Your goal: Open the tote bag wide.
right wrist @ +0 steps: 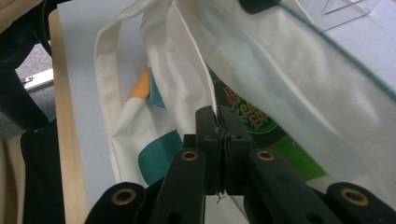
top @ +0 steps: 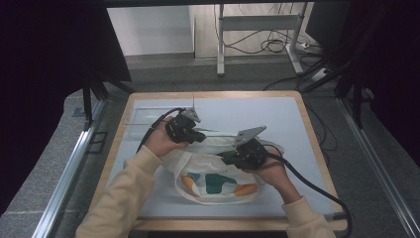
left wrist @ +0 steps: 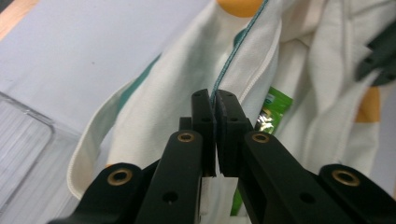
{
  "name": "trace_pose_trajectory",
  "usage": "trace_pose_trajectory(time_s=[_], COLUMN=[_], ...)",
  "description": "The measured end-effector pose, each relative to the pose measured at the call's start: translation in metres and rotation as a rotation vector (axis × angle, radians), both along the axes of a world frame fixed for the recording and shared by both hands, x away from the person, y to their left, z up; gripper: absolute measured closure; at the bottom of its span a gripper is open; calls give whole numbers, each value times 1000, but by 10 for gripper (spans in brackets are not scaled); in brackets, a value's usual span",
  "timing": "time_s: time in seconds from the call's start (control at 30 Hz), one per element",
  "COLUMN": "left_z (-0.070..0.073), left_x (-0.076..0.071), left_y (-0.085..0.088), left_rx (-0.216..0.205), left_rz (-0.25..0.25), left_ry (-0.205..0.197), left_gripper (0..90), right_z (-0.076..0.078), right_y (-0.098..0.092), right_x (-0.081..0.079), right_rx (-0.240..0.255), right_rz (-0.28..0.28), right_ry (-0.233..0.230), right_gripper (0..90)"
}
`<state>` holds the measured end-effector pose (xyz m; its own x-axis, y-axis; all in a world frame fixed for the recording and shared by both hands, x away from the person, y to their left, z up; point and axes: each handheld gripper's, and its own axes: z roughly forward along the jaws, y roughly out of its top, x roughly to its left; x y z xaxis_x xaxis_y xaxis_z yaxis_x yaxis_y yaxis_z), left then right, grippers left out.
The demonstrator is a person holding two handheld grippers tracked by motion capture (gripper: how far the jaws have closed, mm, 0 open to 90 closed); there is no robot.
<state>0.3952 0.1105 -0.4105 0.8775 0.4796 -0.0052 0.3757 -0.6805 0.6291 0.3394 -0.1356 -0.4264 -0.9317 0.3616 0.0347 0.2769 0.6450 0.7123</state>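
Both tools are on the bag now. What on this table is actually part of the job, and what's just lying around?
In the job:
- white tote bag, its opening rim pinched by both tools
- left tool and right tool, both shut on the rim
- green packet inside the bag

Lying about:
- clear plastic tray beside the bag
- cables on the floor beyond the table

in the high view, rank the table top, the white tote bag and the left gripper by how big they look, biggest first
1. table top, by far the largest.
2. white tote bag, lying on it.
3. left gripper, smallest, clamped on the bag's rim.
The gripper sits slightly nearer the camera, but not enough to change the order.
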Motion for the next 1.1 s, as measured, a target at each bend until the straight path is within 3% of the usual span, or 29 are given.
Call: trace_pose_trajectory(time_s=[0.33, 0.93, 1.1], left_z=[-2, 6, 2], left_x=[23, 45, 55], left_y=[2, 1, 0], left_rx=[7, -9, -14], left_rz=[76, 186, 231], left_ry=[9, -50, -69], left_gripper=[884, 888, 889], right_z=[-5, -22, -31], right_y=[-2, -6, -8], right_x=[-15, -38, -42], right_rx=[-4, -30, -29], right_rz=[27, 84, 93], right_ry=[13, 68, 108], right_gripper=[873, 874, 873])
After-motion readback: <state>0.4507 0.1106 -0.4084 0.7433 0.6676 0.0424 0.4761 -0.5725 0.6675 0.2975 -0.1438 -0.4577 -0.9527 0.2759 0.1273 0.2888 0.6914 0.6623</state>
